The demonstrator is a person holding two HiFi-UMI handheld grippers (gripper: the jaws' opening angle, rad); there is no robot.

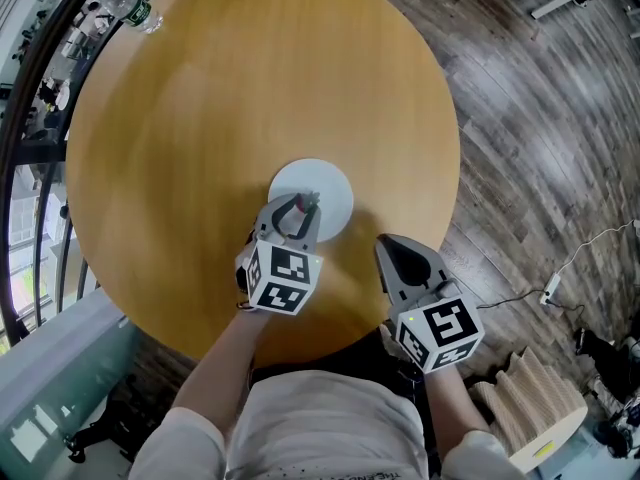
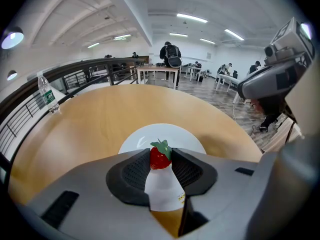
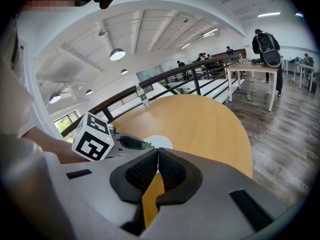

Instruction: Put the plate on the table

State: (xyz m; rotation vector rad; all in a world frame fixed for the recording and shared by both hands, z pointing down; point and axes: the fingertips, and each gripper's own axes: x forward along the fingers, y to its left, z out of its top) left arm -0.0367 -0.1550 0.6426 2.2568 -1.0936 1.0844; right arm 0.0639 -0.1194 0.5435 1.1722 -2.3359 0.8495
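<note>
A white plate lies flat on the round wooden table, a little nearer than its middle. My left gripper hangs over the plate's near edge, shut on a red strawberry with a green leafy top. The left gripper view has the plate just beyond the berry. My right gripper is to the right at the table's near edge, shut with nothing between its pads. Its view shows the plate and the left gripper beside it.
A clear water bottle stands at the table's far left edge, by a dark railing. A cable and power strip lie on the wood floor to the right, and a corrugated cardboard piece sits near right. People and tables are far off.
</note>
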